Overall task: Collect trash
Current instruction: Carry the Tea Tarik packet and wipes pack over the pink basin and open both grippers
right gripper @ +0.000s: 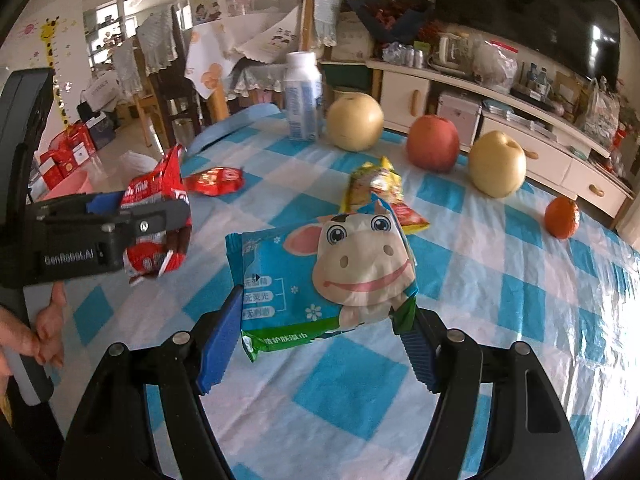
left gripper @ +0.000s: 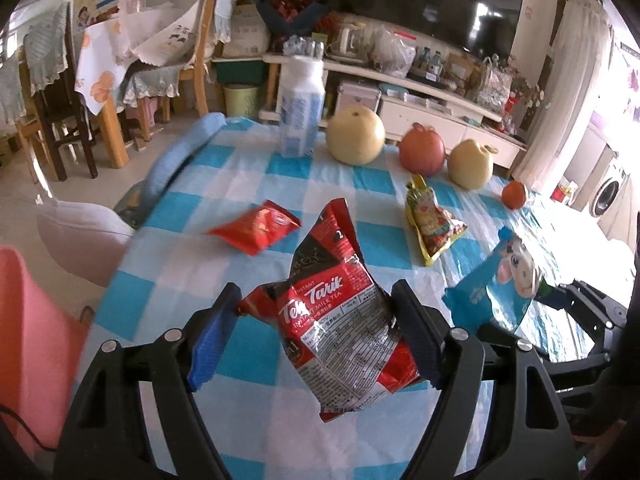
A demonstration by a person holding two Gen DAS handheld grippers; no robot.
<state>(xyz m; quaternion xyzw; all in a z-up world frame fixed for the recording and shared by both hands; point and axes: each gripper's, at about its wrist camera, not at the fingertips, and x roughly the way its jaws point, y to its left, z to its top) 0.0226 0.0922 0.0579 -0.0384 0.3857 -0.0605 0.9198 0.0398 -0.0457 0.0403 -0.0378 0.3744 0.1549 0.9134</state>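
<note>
The left tongs are closed on a red Teh Tarik milk tea packet and hold it above the checkered table, and the right tongs grip a blue wet-wipe pack with a cartoon cow, also lifted off the cloth. In the left wrist view a small red wrapper lies at 11 o'clock from the tea packet and a yellow sachet at 1 o'clock, both flat on the table. Behind them, at 12 o'clock, stand a white bottle, two pale pears, a red apple and a small orange.
</note>
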